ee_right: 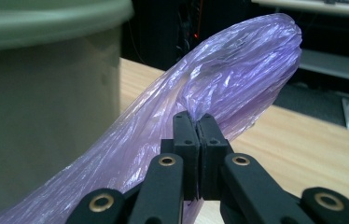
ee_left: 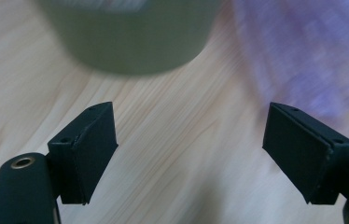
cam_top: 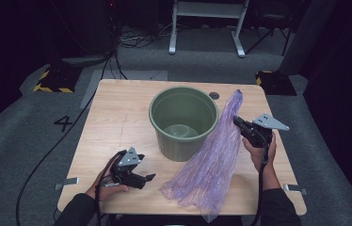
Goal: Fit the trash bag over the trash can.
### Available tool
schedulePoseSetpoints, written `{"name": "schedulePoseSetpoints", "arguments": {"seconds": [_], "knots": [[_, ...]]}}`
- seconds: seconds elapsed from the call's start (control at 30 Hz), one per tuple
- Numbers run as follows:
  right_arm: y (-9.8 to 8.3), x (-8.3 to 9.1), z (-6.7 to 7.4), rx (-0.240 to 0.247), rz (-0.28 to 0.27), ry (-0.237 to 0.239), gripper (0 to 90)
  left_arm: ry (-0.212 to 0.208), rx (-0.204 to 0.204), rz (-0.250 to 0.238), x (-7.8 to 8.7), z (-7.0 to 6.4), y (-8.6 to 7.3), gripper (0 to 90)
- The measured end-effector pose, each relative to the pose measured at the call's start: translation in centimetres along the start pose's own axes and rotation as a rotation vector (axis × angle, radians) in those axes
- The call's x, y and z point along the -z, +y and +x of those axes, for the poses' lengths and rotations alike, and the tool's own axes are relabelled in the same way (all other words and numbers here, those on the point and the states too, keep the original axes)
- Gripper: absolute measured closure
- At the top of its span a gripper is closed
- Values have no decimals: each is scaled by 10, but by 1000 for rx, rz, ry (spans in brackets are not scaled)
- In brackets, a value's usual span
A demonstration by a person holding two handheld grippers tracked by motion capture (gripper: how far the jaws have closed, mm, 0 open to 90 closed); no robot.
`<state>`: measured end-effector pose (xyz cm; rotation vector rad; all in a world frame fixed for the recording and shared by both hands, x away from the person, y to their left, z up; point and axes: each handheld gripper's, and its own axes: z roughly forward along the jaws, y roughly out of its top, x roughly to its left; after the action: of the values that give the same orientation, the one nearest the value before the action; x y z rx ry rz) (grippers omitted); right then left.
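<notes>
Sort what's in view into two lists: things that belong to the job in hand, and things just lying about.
In the job, judging by the grip:
- purple plastic bag, pinched by the right gripper
- green bucket, beside the bag
- left gripper, open, holding nothing

Lying about:
- yellow-and-black striped block on the floor
- white frame behind the table

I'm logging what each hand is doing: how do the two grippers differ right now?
The left gripper has its jaws spread wide with nothing between them; the right gripper is shut on the purple plastic bag. The left sits low by the table's near edge; the right is raised beside the green bucket. Both have black jaws.
</notes>
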<state>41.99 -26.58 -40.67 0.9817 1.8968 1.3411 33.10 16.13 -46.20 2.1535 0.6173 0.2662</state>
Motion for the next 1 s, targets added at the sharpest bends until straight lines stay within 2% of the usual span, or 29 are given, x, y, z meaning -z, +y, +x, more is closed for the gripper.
{"name": "schedulePoseSetpoints", "arguments": {"seconds": [0.17, 0.27, 0.33, 0.4, 0.57, 0.7, 0.77, 0.87, 1.0], "knots": [[15, 11, 9, 31, -52, 4, 887, -64, -71, -4, -12, -25, 24, 166], [26, 13, 15, 46, -81, 12, 887, -63, -127, 17, -18, -36, 37, 174], [34, 12, 20, 65, -90, 25, 885, -103, -130, -9, -21, -38, 46, 175], [41, 14, 26, 86, -99, 28, 885, -118, -126, -28, -23, -42, 55, 181], [53, 25, 38, 115, -150, 66, 886, -95, -158, -38, -27, -53, 70, 190], [57, 38, 47, 151, -186, 94, 889, -95, -158, -52, -28, -55, 75, 195], [57, 45, 50, 155, -208, 126, 889, -105, -157, -53, -29, -55, 76, 197], [60, 52, 55, 178, -243, 172, 889, -76, -179, -48, -29, -56, 80, 198], [74, 59, 64, 237, -275, 228, 889, -77, -196, -65, -26, -58, 85, 195]]}}
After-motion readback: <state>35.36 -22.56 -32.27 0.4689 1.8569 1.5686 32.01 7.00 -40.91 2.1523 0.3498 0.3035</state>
